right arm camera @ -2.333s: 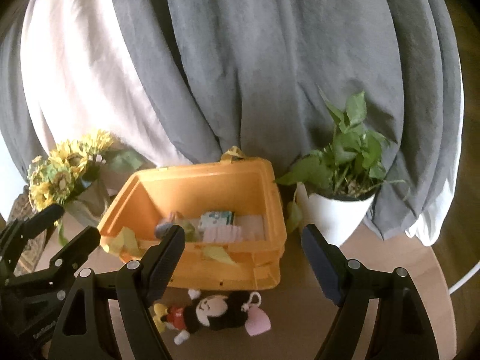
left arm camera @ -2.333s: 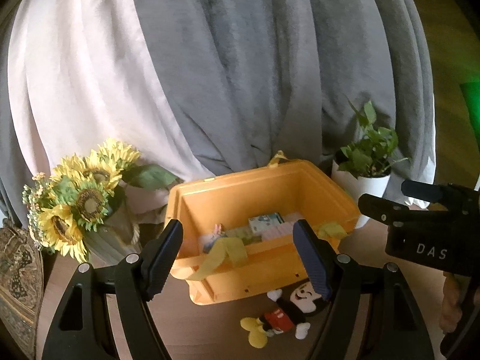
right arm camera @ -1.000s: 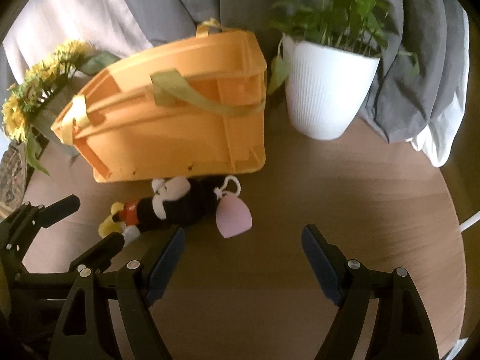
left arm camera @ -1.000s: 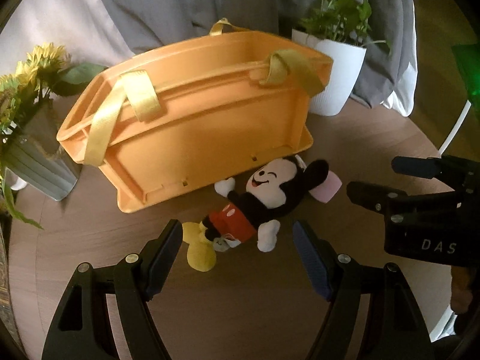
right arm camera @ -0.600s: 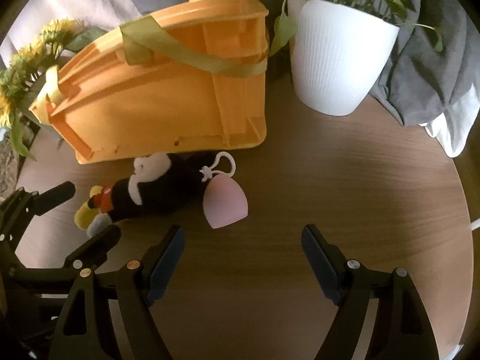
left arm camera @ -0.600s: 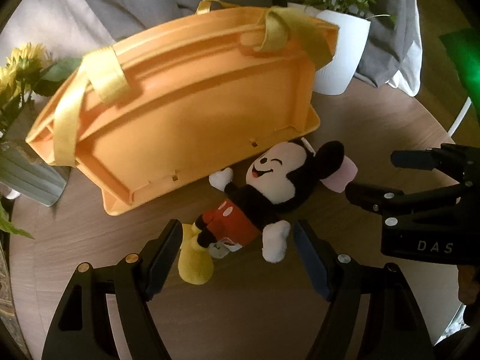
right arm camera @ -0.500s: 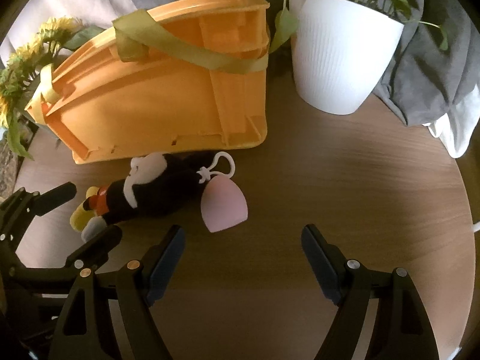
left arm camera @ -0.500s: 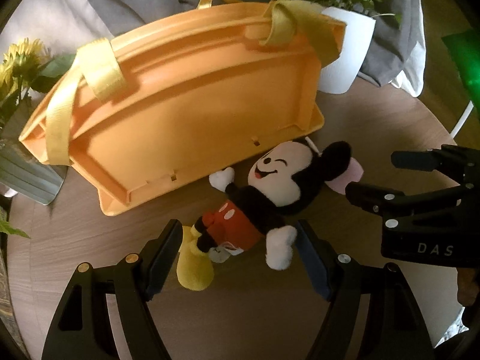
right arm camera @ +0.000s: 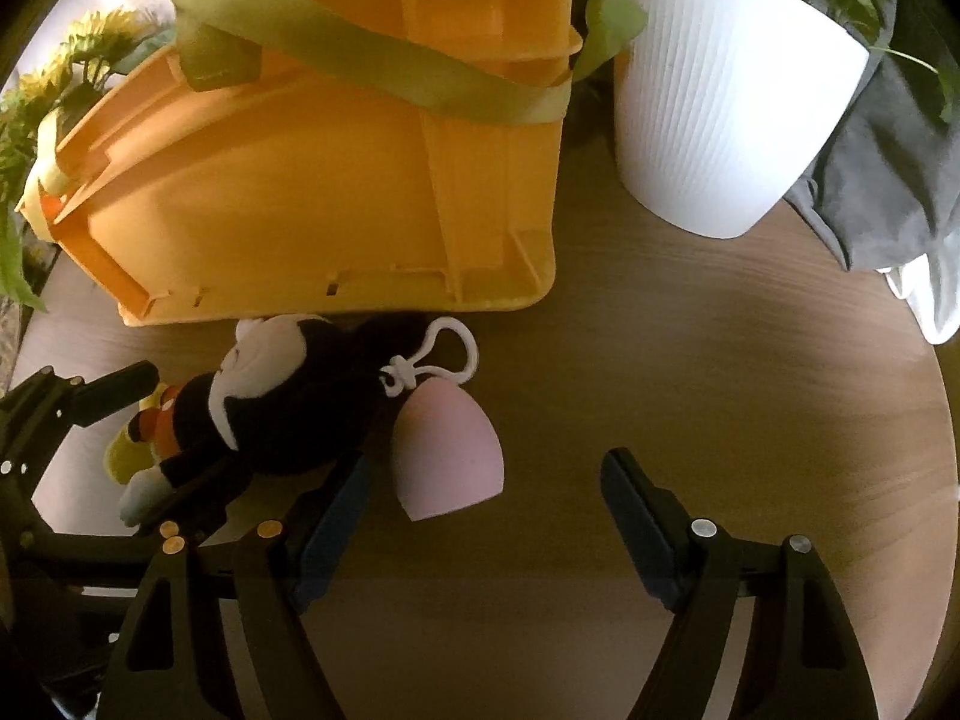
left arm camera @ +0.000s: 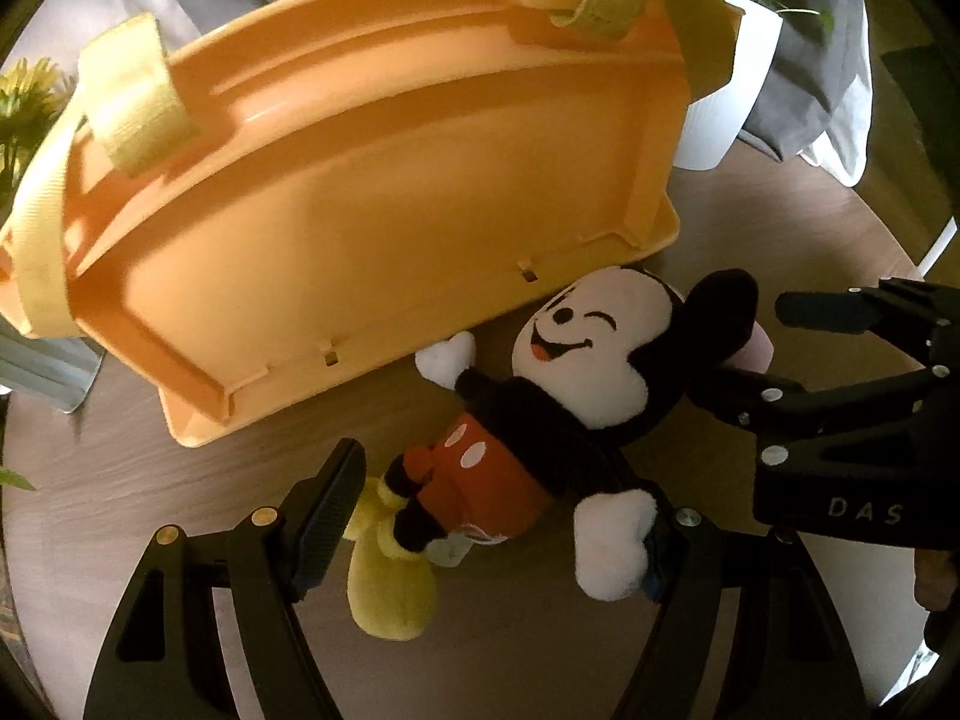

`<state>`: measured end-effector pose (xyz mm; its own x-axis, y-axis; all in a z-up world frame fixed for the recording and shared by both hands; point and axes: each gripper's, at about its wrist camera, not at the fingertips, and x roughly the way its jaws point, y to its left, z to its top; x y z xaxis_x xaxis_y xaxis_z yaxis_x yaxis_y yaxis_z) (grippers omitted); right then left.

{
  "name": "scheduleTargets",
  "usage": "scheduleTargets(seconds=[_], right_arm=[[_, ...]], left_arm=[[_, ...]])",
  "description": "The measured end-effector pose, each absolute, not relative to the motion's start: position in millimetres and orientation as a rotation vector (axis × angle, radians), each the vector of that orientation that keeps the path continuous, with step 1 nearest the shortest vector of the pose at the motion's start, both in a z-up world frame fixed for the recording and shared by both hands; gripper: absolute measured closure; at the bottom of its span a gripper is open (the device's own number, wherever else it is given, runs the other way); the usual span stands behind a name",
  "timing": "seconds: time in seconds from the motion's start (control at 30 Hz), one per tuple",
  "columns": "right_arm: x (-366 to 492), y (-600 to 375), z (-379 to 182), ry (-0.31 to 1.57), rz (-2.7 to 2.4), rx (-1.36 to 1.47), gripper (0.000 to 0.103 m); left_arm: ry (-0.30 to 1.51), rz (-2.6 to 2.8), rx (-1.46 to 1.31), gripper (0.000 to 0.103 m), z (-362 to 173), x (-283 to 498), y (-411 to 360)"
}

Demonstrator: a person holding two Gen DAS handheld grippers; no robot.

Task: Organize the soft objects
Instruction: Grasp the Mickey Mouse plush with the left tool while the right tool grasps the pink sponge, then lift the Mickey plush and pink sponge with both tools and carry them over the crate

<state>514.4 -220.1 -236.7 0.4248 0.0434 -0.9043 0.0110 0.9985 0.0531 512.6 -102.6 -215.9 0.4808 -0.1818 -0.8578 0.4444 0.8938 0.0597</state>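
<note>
Two fisheye views are showing one round wooden table (left arm camera: 150,480) from the two grippers.

Left wrist view: the left gripper (left arm camera: 498,516) is hovering low over a Mickey Mouse plush toy (left arm camera: 540,408), its jaws spread wide and pinching nothing. The toy is lying on its back on the table, head toward the right, red shorts and yellow shoes lying between the two fingers, one white glove lying against the right finger. Its other glove is reaching toward the lower wall of an orange plastic basket (left arm camera: 372,180), which is standing just behind the toy and filling the upper half of the frame, yellow fabric handles (left arm camera: 138,102) draping over its rim. A white ribbed plant pot (left arm camera: 726,96) is standing behind the basket's right corner, near the table's far edge, and sunflowers (left arm camera: 24,102) are showing at the left edge. The right gripper (left arm camera: 852,420) is entering from the right, beside the toy's head; whether it is touching the toy cannot be told.

Right wrist view: the right gripper (right arm camera: 486,516) is hanging over the bare tabletop (right arm camera: 720,390), its jaws spread and gripping nothing. The plush toy (right arm camera: 276,402) is lying at lower left, just in front of the basket (right arm camera: 336,180), its pink tag (right arm camera: 447,450) and white clip loop (right arm camera: 444,354) lying between the fingers, nearer the left one. The plant pot (right arm camera: 726,114) is standing to the basket's right, with grey cloth (right arm camera: 882,168) bunching behind it. The left gripper (right arm camera: 78,414) is showing at the left edge, beside the toy.
</note>
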Motion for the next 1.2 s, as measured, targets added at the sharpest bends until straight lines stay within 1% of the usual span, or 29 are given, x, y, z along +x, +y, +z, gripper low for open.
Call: scheduleTargets(seconds=[0.07,0.1,0.17,0.23,0.27,0.37,0.43,0.57,0.7,1.2], right_arm=[[517.5,-219.4,-238.9,1.137,0.024,0.052,0.024],[519.0,-218.9,-240.1,1.137,0.024,0.051,0.026],[521.2,-216.4,-242.2,1.140,0.029,0.052,0.029],[523.1,-215.2,-243.1,1.139,0.033,0.052,0.033],[522.3,-217.7,-242.2,1.138,0.035,0.050,0.035],[527.7,-214.7,-238.7,1.138,0.042,0.047,0.045],[527.2,-215.1,-238.5,1.138,0.046,0.055,0.048],[523.9,-215.4,-237.6,1.126,0.066,0.078,0.063],[520.6,-207.9,-236.2,1.120,0.063,0.076,0.064],[492.9,-208.3,-208.0,1.070,0.052,0.131,0.065]], left_arm=[[1.001,-0.399,0.289,0.029,-215.5,513.5,-104.7],[1.001,-0.403,0.287,0.029,-215.0,513.7,-105.2],[1.000,-0.416,0.273,0.036,-215.0,515.7,-104.5],[1.000,-0.427,0.263,0.040,-215.1,515.9,-105.3],[0.997,-0.430,0.261,0.043,-215.1,515.0,-105.0],[0.986,-0.427,0.253,0.047,-215.4,511.5,-104.3],[0.980,-0.422,0.236,0.049,-215.1,509.8,-102.3],[0.981,-0.415,0.216,0.051,-215.2,508.9,-101.1],[0.984,-0.404,0.181,0.052,-211.8,507.1,-86.1],[0.934,-0.390,0.099,0.054,-191.9,478.5,-65.5]])
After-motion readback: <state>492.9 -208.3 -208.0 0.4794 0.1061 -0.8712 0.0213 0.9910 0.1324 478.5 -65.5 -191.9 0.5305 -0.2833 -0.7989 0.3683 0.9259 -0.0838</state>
